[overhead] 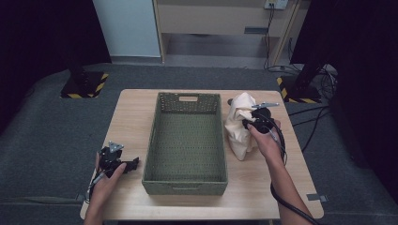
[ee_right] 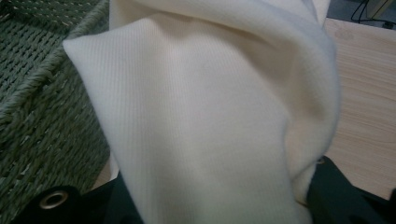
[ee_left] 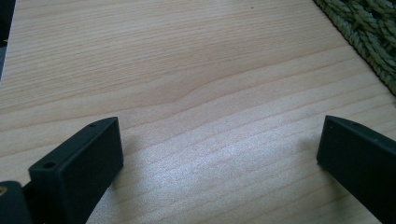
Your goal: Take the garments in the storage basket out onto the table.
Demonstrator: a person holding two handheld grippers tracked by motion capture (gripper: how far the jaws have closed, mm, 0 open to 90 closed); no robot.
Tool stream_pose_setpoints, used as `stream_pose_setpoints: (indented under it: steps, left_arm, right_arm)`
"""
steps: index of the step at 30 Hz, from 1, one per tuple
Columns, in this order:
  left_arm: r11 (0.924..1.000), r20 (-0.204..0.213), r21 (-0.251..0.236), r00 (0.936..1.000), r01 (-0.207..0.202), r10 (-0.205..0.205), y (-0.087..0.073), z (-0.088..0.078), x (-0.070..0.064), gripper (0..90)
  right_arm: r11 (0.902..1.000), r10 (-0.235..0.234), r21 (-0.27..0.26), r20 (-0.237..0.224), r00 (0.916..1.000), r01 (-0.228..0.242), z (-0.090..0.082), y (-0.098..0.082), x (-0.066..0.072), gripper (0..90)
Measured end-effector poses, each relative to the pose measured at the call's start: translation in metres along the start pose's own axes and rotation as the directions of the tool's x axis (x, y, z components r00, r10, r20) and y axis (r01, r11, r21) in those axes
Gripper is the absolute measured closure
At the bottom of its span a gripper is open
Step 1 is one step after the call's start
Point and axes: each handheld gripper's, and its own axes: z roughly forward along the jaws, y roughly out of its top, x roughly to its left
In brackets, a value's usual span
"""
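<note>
Right jaws: closed on the cream cloth, fabric bunched between them in the right gripper view.
Right gripper: held at the cloth's upper part, just right of the basket.
Left jaws: stood wide apart, nothing between them, bare table beneath.
Left gripper: rested low at the table's left, beside the basket's near corner.
Cloth position: was draped in a tall bundle, lower end on the tabletop, beside the basket's right wall, not inside.
Handling, judged: soft, light, limp; sag and swing were expected when lifted; not fragile, fine ribbed weave unlikely to slip.
Grip spot, judged: a thick gathered fold near the top was best; a single thin layer could pull free.
Basket: woven green, seen empty.
</note>
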Motion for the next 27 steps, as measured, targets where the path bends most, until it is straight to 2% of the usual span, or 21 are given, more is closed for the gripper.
stream_pose_setpoints:
  steps: [5,27]
  left_arm:
    - [1.0,0.0,0.0,1.0,0.0,0.0,0.0,0.0,0.0,0.0]
    - [1.0,0.001,0.0,1.0,-0.001,0.001,0.0,0.0,0.0,0.0]
  right_arm:
    - [0.9999,0.014,0.004,0.004,0.9999,-0.014,0.007,-0.004,-0.002,58.5]
    - [0.9993,0.004,0.038,0.013,0.9999,-0.005,0.027,-0.015,-0.004,56.7]
